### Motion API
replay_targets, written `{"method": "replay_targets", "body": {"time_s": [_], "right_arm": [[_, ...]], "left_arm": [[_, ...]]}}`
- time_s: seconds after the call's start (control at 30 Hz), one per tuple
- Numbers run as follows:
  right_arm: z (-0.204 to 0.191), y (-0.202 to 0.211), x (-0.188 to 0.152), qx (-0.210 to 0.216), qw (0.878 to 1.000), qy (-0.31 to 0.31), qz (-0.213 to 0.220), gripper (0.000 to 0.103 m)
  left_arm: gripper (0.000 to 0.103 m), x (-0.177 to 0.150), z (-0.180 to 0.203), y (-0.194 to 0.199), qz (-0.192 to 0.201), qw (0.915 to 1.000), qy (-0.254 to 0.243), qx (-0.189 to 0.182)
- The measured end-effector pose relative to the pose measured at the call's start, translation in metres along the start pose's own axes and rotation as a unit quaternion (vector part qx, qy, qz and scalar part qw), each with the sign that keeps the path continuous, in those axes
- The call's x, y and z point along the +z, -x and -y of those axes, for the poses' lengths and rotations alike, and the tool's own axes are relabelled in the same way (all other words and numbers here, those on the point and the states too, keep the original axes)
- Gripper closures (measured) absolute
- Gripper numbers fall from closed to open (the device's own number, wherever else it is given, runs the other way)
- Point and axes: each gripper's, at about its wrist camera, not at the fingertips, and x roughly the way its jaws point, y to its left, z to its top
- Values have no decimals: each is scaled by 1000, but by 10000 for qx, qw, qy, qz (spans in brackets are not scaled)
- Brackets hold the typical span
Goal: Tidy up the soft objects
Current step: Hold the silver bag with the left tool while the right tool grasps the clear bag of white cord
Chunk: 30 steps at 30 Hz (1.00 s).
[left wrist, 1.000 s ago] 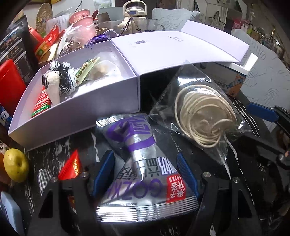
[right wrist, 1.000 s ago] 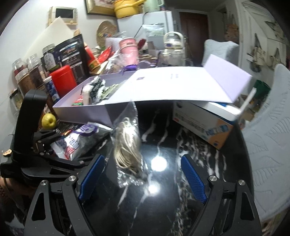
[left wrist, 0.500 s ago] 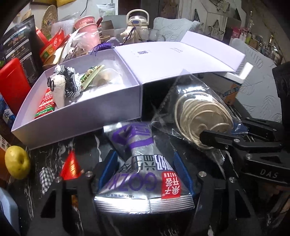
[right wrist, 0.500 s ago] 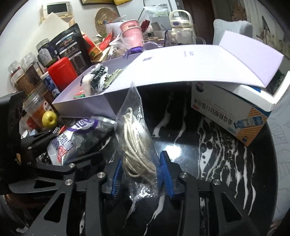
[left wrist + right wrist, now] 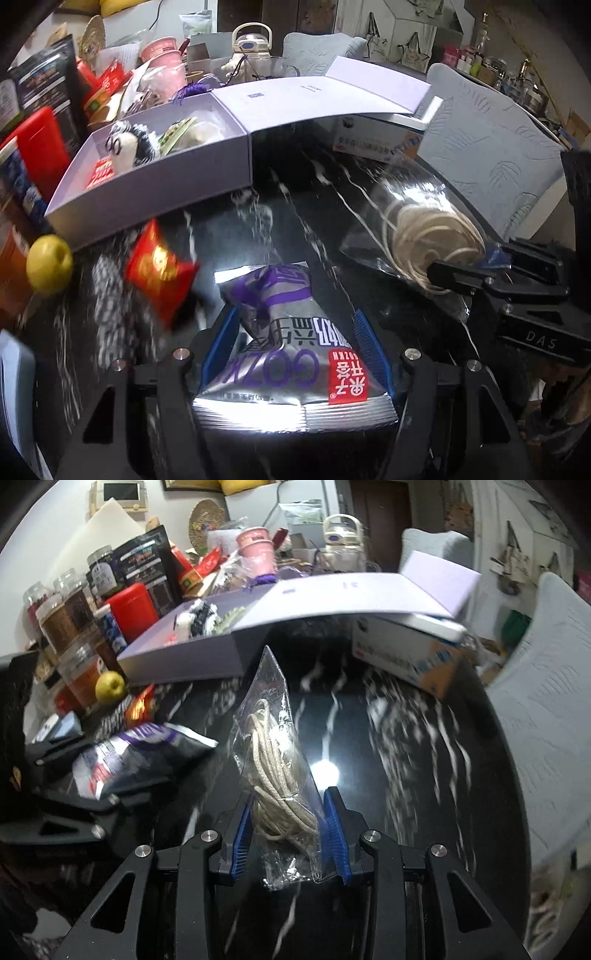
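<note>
My left gripper (image 5: 295, 321) is shut on a silver and purple snack bag (image 5: 273, 295), held just above the black marble table (image 5: 295, 206). My right gripper (image 5: 288, 805) is shut on a clear bag of coiled cream cord (image 5: 269, 731), which stands upright between the blue pads. In the left wrist view the cord bag (image 5: 417, 229) hangs at the right. An open lilac box (image 5: 155, 199) sits at the back left with a black and white soft toy (image 5: 129, 144) and small packets inside. Its lid (image 5: 314, 99) lies flat to the right.
A red snack packet (image 5: 159, 266) and a yellow-green apple (image 5: 48, 266) lie in front of the box. A white and blue carton (image 5: 373, 140) props up the lid. Jars (image 5: 62, 616), a red canister (image 5: 133, 605) and clutter crowd the left and back. A pale chair (image 5: 487, 147) stands at the right.
The right gripper's jaws came in from wide apart and closed on the cord bag. Both bags have drawn back from the box, and the left one has risen a little.
</note>
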Motion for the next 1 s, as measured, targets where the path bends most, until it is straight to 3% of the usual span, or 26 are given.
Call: {"method": "replay_targets", "body": {"time_s": [0.13,0.33,0.47,0.57,0.67,0.8,1.0], "right_arm": [[-9,15,-23,-201,9998,-45,-69,66],[-21,29,-48,-165,9996,-193,-114,65],[-21,32,-57,-288,9991,-288,-91,63],[-20,32,-59,-313,9991,-269,-74,61],[-22,32,-59,-384,9991,-155,-13,49],[-27,32,-56,-332,9994,22,118,45],[-28,22,-49,-288,9994,120,154,30]], "left_arm": [[39,-18,1,13,-159,9997,-1,-173],[38,-41,-2,13,-485,9984,78,-296],[38,-46,3,12,-297,9992,-166,212],[23,-44,3,8,-282,9991,-159,260],[21,-39,1,4,-258,9990,-132,334],[21,-34,-2,2,-192,9991,-39,369],[21,-30,-9,2,-181,9995,178,194]]}}
